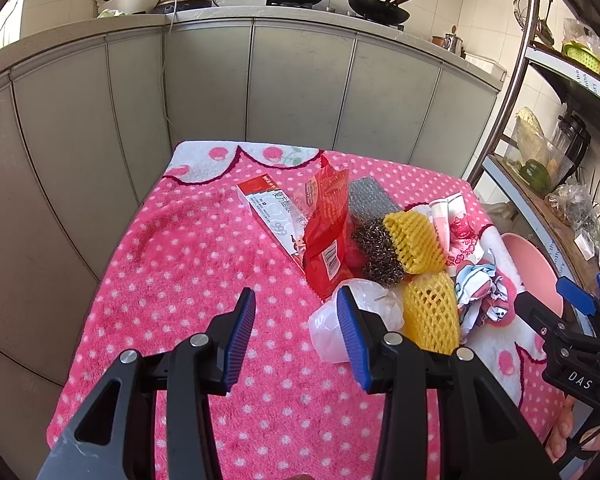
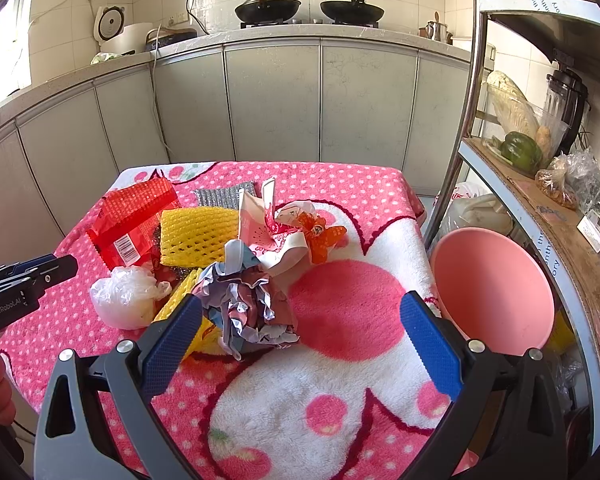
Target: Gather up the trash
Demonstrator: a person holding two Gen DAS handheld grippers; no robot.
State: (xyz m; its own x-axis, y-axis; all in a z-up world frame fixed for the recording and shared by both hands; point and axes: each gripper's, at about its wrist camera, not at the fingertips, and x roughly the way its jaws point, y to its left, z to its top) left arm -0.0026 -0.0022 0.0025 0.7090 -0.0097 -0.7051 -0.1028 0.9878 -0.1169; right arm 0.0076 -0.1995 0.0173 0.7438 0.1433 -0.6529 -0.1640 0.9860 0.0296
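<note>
Trash heaped on the pink dotted counter (image 2: 352,184), both tongs empty.

We hold the left tongs (image 1: 296,300) moderately open over bare cloth, the white plastic bag (image 1: 352,320) touching their right finger. Beyond, the long red-and-white box (image 1: 274,216) runs diagonally away to the left. Our right tongs (image 2: 300,308) gape wide, the crumpled paper wad (image 2: 246,300) between them near the left finger; the pink bowl (image 2: 496,292) sits right.

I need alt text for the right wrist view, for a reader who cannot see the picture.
The open right gripper hovers over a crumpled paper wad on a pink dotted blanket. Behind the wad lie yellow foam netting, a red wrapper and a white plastic bag. A pink basin stands at the right, kitchen cabinets behind.
</note>
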